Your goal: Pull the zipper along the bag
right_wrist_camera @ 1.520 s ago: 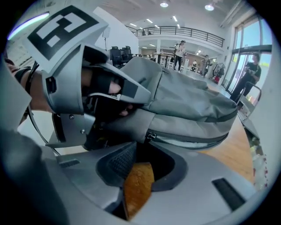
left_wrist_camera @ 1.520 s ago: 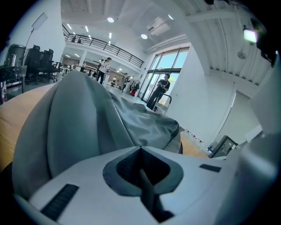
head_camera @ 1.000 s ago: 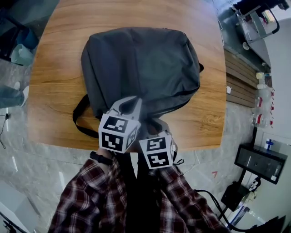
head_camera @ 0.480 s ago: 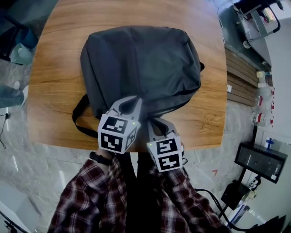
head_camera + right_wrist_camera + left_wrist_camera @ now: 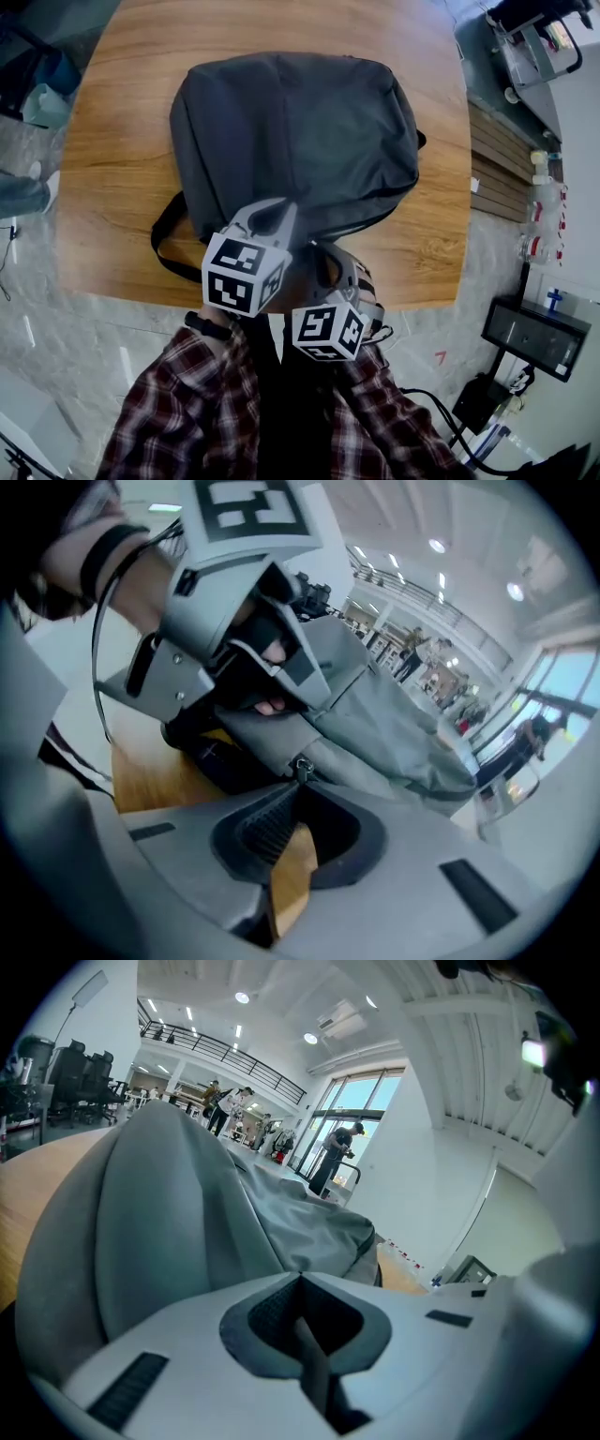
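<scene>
Black-and-white square markers are being shown on the cube of each gripper in the head view; they carry patterns, not words. The labels on the small red-and-white bottles (image 5: 536, 234) at the right edge are being rendered too small to be read.

The grey fabric backpack (image 5: 300, 131) is being supported flat by the wooden table (image 5: 108, 169), with its near end towards the person. The left gripper (image 5: 300, 1277) is being held with its jaws together on a fold of the backpack's fabric at that near end. In its own view the bag's bulk is being shown across the left half, and the pinched spot itself is being hidden by the jaw tips. The right gripper (image 5: 300, 780) is being held just beside it, jaws closed on the small metal zipper pull (image 5: 302, 765), which is being seen right at their tips. Bare table is being glimpsed through the slot behind them. In the head view that pull is being covered by the grippers.

A black strap (image 5: 165, 239) is being seen looped on the table by the bag's near left corner. The plaid sleeves (image 5: 178, 412) are being cut off at the bottom edge. A black box (image 5: 534, 333) is being seen on the floor at the right. Distant people (image 5: 225, 1105) are being made out only as small figures.
</scene>
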The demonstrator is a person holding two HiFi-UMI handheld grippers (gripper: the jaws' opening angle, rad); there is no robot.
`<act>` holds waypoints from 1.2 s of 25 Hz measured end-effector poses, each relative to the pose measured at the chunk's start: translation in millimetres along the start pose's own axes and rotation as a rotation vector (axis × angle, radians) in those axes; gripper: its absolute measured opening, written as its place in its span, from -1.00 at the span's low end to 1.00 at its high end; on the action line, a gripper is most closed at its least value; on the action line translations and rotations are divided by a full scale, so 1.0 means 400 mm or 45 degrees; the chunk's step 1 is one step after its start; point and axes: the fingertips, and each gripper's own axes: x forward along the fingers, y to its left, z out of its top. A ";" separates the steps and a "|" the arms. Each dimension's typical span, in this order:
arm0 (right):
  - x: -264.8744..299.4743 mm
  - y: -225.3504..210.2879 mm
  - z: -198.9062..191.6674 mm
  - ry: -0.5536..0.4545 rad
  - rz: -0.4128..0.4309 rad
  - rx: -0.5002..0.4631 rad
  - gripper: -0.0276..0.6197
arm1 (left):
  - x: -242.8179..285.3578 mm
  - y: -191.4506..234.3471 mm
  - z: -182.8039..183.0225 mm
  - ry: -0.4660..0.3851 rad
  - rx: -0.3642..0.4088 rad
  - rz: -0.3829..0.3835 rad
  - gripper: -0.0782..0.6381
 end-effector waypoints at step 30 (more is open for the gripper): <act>0.014 0.028 -0.001 0.065 0.528 0.614 -0.82 | 0.000 0.001 -0.001 0.001 0.013 0.007 -0.76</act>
